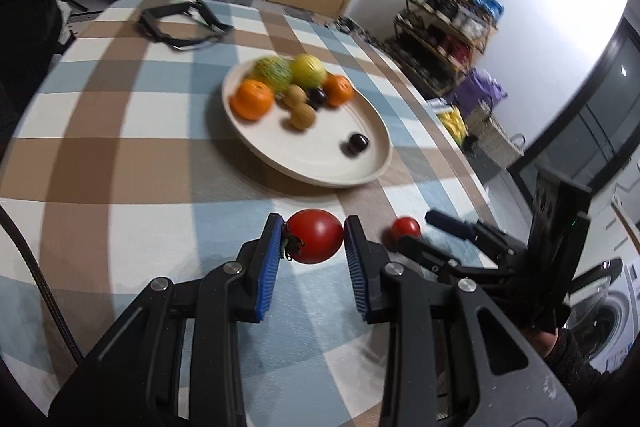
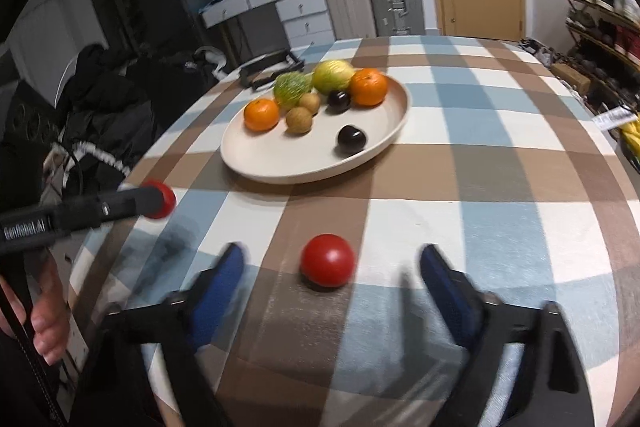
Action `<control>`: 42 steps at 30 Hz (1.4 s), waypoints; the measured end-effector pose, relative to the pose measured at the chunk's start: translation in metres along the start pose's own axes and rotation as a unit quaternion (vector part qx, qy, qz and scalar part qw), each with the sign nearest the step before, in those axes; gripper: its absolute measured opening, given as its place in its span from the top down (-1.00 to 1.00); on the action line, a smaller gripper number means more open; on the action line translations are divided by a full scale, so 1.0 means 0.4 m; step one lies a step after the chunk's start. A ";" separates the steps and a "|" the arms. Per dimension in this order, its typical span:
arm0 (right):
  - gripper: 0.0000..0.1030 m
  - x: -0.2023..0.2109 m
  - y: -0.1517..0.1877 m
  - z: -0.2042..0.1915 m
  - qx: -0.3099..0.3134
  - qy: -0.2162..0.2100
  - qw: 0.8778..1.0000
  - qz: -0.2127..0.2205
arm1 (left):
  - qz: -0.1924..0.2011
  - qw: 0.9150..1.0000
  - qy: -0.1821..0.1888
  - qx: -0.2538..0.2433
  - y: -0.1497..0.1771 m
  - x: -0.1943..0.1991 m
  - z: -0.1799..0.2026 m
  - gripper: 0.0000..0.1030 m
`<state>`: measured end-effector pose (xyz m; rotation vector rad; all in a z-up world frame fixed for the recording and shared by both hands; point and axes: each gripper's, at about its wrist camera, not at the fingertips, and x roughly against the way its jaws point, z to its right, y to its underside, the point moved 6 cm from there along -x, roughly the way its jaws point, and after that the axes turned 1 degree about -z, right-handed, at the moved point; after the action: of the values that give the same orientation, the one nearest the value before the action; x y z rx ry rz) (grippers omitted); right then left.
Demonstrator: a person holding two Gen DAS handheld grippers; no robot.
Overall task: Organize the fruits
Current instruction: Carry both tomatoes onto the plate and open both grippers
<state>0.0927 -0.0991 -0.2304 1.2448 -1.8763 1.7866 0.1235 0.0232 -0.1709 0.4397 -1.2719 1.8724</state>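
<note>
My left gripper [image 1: 315, 241] is shut on a red tomato [image 1: 315, 241] and holds it just above the checked tablecloth; it also shows in the right wrist view [image 2: 162, 199]. A second red tomato [image 2: 328, 260] lies on the cloth between the wide-open fingers of my right gripper [image 2: 330, 259]; it shows in the left wrist view [image 1: 405, 229] too. A cream plate [image 1: 320, 163] beyond holds two oranges [image 1: 252, 99], two green-yellow fruits [image 1: 308, 70], two brown kiwis and two dark plums [image 1: 357, 143].
A black strap [image 1: 182, 25] lies at the table's far end. Suitcases, drawers and a door stand behind. A shelf rack [image 1: 448, 23] and bags sit to the right of the table. The table edge is close on the right.
</note>
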 end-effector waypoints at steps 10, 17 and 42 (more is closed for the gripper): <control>0.39 -0.039 0.010 -0.008 0.009 0.008 1.000 -0.026 | 0.015 1.000 -0.005 0.013 -0.028 0.007 -0.034 0.45; 0.39 -0.011 -0.019 0.004 0.005 -0.001 1.000 0.003 | 0.012 1.000 -0.006 0.002 -0.069 -0.039 -0.008 0.45; 0.39 -0.121 -0.327 0.124 -0.023 -0.059 0.998 0.027 | -0.026 0.999 0.006 -0.042 -0.274 -0.334 0.121 0.53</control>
<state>0.2332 -0.1088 -0.1853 1.3228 -2.0215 1.7196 0.2830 -0.0593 -0.1729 0.4137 -1.3137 1.7699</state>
